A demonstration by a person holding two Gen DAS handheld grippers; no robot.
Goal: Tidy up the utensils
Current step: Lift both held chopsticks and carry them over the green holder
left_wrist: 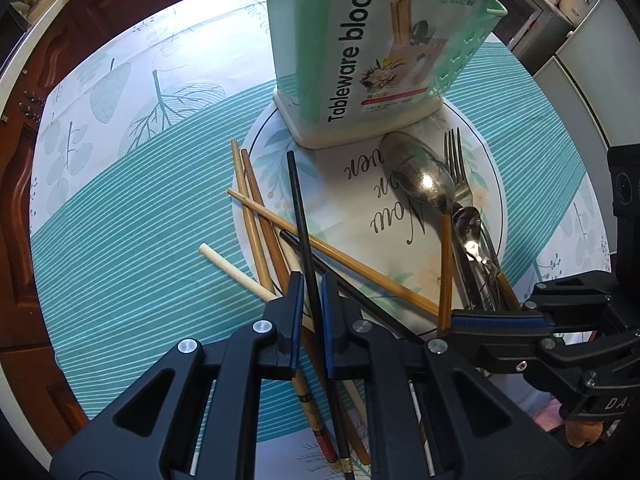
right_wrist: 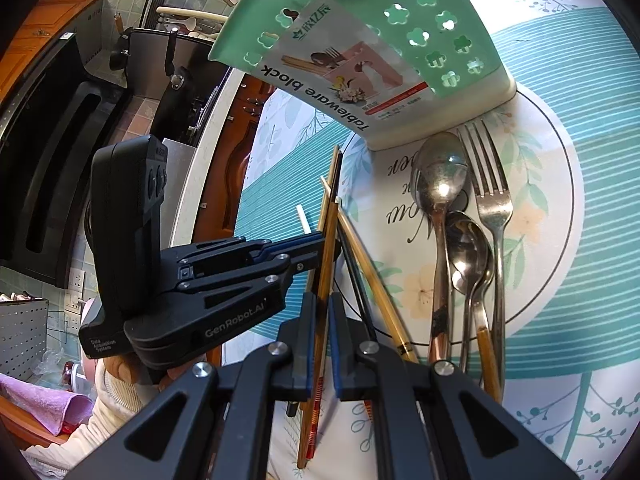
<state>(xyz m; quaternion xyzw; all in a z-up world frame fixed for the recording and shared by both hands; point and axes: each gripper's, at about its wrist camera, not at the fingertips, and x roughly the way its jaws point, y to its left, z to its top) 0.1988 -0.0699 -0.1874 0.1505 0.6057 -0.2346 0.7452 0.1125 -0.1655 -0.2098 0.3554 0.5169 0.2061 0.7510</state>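
A mint-green holder (left_wrist: 360, 40) (right_wrist: 360, 60) labelled "Tableware block" stands on a round printed placemat (left_wrist: 352, 208). In front of it lie a large spoon (left_wrist: 420, 172) (right_wrist: 440, 172), a fork (left_wrist: 456, 160) (right_wrist: 488, 184) and a small spoon (left_wrist: 470, 228) (right_wrist: 468, 256). Several wooden chopsticks (left_wrist: 256, 216) lie crossed at the left, with a white chopstick (left_wrist: 232, 270) among them. My left gripper (left_wrist: 311, 280) (right_wrist: 318, 242) points steeply down, shut on a black chopstick (left_wrist: 298, 200). To its right, my right gripper (right_wrist: 320, 300) (left_wrist: 456, 322) is shut on a brown chopstick (right_wrist: 328, 232) (left_wrist: 444, 264).
The teal-and-white tablecloth (left_wrist: 140, 200) covers a round table. Dark wooden cabinets (left_wrist: 24, 200) lie beyond its left edge, and pale appliances (left_wrist: 580, 60) stand to the right. A kitchen counter with a dark sink (right_wrist: 60, 140) and a person's pale sleeve (right_wrist: 116, 384) show beside the left gripper.
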